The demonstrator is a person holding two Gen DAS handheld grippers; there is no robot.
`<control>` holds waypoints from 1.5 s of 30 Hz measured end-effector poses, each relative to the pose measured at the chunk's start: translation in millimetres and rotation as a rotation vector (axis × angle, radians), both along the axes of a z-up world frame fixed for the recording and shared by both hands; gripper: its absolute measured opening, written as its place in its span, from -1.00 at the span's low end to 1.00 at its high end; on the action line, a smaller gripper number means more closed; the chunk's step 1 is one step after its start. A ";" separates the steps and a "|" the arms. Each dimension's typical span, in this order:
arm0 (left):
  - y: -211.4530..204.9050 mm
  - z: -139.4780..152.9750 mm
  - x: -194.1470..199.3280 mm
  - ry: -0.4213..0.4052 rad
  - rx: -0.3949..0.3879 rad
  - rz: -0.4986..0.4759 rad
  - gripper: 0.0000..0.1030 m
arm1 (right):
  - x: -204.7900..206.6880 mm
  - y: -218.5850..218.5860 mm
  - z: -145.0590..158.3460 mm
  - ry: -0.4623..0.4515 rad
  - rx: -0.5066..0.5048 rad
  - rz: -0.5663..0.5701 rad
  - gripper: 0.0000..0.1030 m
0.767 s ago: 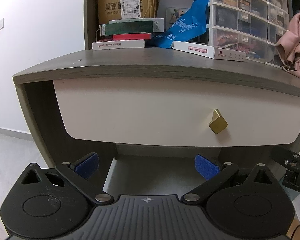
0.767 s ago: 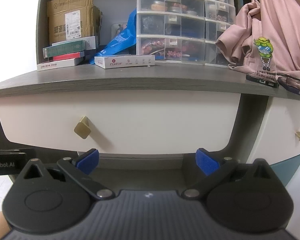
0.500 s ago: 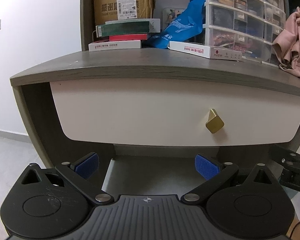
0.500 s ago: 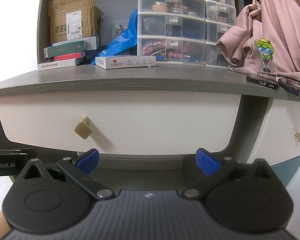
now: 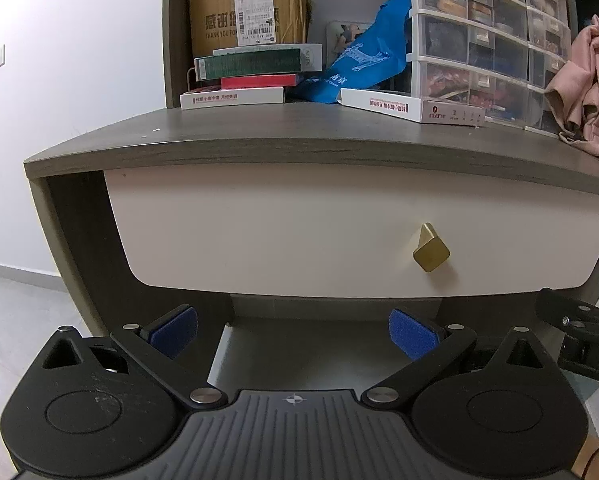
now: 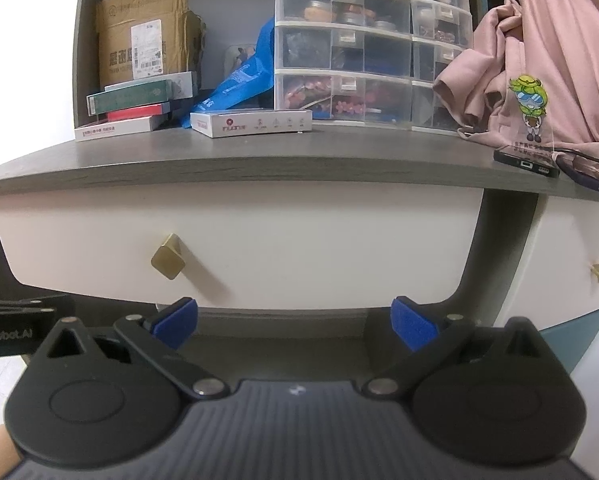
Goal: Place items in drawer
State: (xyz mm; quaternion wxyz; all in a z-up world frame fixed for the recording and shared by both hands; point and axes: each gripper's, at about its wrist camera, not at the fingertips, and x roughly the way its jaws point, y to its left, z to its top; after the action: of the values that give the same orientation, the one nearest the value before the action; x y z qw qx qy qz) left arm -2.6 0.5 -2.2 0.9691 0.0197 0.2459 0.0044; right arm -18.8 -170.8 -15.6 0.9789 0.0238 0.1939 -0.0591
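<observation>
A shut white drawer with a brass knob sits under a grey desktop; it also shows in the right wrist view, as does its knob. On the desktop lie a white box and a stack of flat boxes. My left gripper is open and empty, below the drawer front. My right gripper is open and empty, also below the drawer front, right of the knob.
A cardboard box, a blue bag and clear plastic drawer units stand at the back. Pink cloth, a cartoon stand and phones lie at the right. A second drawer is further right.
The left gripper has shifted slightly toward the desk and to the left. The right gripper has barely moved. Both stay open.
</observation>
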 end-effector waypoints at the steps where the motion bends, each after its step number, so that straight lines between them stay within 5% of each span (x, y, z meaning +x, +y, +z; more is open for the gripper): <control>1: 0.8 0.5 0.9 0.003 -0.003 0.003 1.00 | -0.7 -0.5 0.4 -0.005 0.003 -0.003 1.00; 27: -41.7 12.6 21.9 -0.001 0.052 -0.059 1.00 | -5.0 -22.1 4.2 0.001 0.008 -0.024 1.00; 45: -13.1 6.5 20.8 0.018 0.061 -0.009 1.00 | 22.0 4.0 18.5 0.004 0.015 0.056 1.00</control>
State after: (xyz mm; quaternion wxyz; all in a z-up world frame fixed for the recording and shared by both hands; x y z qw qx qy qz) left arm 18.2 -12.6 4.3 0.9658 0.0505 0.2542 0.0075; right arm 3.2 -166.9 3.0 0.9796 0.0254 0.1969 -0.0301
